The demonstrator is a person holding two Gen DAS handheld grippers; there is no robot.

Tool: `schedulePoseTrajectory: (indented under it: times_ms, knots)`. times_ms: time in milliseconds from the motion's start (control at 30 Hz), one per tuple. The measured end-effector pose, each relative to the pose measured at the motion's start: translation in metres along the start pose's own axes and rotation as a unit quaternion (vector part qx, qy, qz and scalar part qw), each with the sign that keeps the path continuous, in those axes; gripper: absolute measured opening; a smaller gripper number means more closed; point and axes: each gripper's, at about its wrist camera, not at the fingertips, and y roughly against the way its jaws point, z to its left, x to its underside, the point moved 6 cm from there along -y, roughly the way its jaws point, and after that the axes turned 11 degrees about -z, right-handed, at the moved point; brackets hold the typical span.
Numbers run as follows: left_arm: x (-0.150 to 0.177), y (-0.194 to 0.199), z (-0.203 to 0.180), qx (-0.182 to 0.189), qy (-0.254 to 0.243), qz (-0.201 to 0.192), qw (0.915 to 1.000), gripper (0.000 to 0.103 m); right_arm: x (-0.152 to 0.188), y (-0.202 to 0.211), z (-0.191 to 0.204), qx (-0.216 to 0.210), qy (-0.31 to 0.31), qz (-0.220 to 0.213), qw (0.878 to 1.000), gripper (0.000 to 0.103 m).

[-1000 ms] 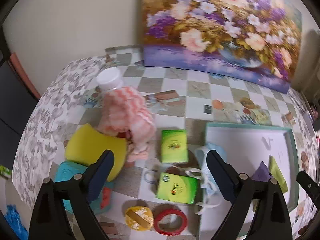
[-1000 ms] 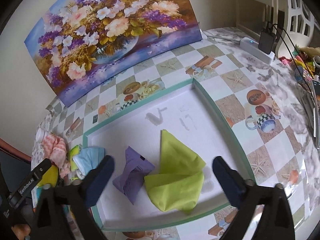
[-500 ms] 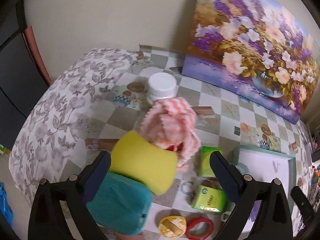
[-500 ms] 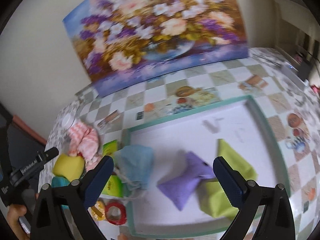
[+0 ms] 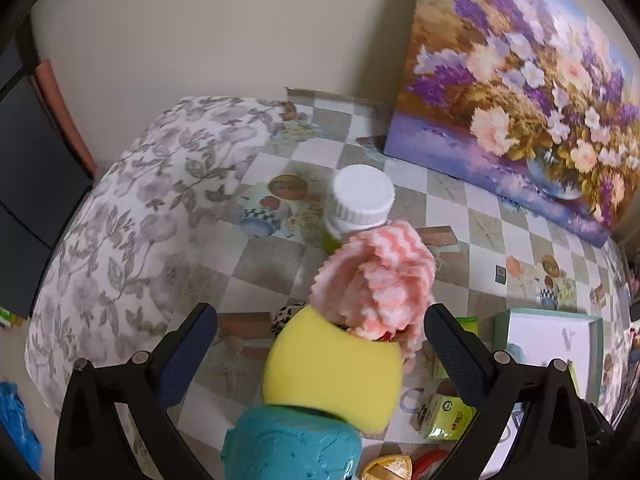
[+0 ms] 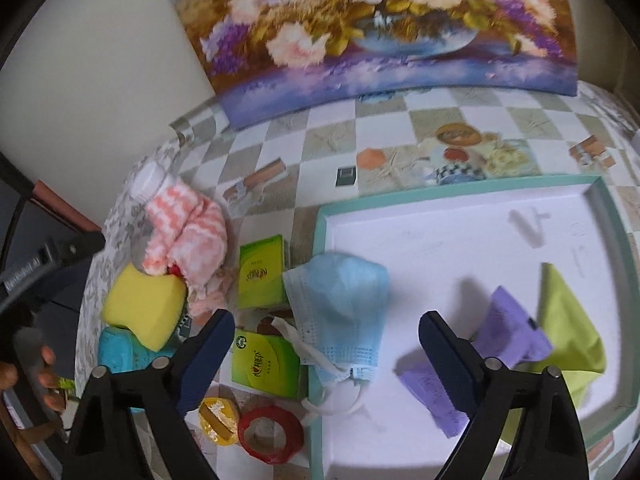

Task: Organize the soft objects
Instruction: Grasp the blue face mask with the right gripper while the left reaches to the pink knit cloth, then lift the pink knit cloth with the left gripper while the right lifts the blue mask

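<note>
Left wrist view, left to right: left gripper (image 5: 320, 340) wide, jaws opening, nothing gripped; yellow sponge (image 5: 332, 376) and pink striped cloth (image 5: 376, 280) framed between jaws at lower centre, teal item (image 5: 292, 452) beneath.

Right wrist view: right gripper (image 6: 326, 344) wide, jaws closing, nothing pinched; blue face mask (image 6: 340, 300) draped over tray (image 6: 608, 208) left rim; purple cloth (image 6: 508, 328) and green cloth (image 6: 568, 320) inside tray, right.

Risk: sponge leaning on cloth, so grabbing 1 may drag other; mask strap may snag rim.
</note>
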Motion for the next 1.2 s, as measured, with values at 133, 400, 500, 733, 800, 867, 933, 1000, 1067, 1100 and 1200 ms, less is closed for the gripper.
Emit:
schedulePoseTrajectory:
  times_ms: [133,400,500,733,800,867,933,1000,1067,1100,1200]
  knots:
    - [0.000,-0.015,-0.021,0.005,-0.036,0.021,0.9991,0.103,0.006,-0.016,-0.002,0.002,-0.004,0.021,1.000,0.087]
    - [0.002,-0.047,-0.044,0.003,-0.053,0.039,0.9978,0.102,0.010,-0.031,-0.008,-0.003,-0.018,0.038,0.999,0.064]
    - [0.003,-0.055,-0.047,0.001,-0.054,0.044,0.9976,0.090,0.010,-0.032,-0.009,-0.011,-0.022,0.040,0.999,0.052]
    - [0.012,-0.070,-0.053,0.003,-0.056,0.063,0.9964,0.035,0.008,-0.029,-0.011,-0.021,-0.031,0.035,0.999,0.028]
    - [0.014,-0.071,-0.054,0.005,-0.053,0.062,0.9967,0.026,0.006,-0.027,-0.011,-0.022,-0.030,0.032,0.999,0.024]
    - [0.014,-0.068,-0.054,0.008,-0.047,0.056,0.9973,0.018,0.004,-0.025,-0.011,-0.023,-0.028,0.028,0.999,0.021]
    - [0.012,-0.065,-0.052,0.008,-0.044,0.049,0.9978,0.014,0.002,-0.021,-0.011,-0.025,-0.028,0.022,0.999,0.019]
    - [0.009,-0.060,-0.051,0.010,-0.042,0.041,0.9982,0.013,-0.002,-0.016,-0.011,-0.027,-0.029,0.017,0.999,0.019]
    - [0.005,-0.053,-0.049,0.010,-0.040,0.032,0.9987,0.013,-0.006,-0.011,-0.011,-0.029,-0.030,0.010,0.999,0.019]
    - [0.003,-0.049,-0.049,0.012,-0.039,0.026,0.9988,0.013,-0.008,-0.008,-0.011,-0.030,-0.031,0.007,0.999,0.019]
    - [-0.004,-0.036,-0.048,0.014,-0.036,0.010,0.9992,0.012,-0.014,0.002,-0.013,-0.031,-0.034,-0.006,0.999,0.019]
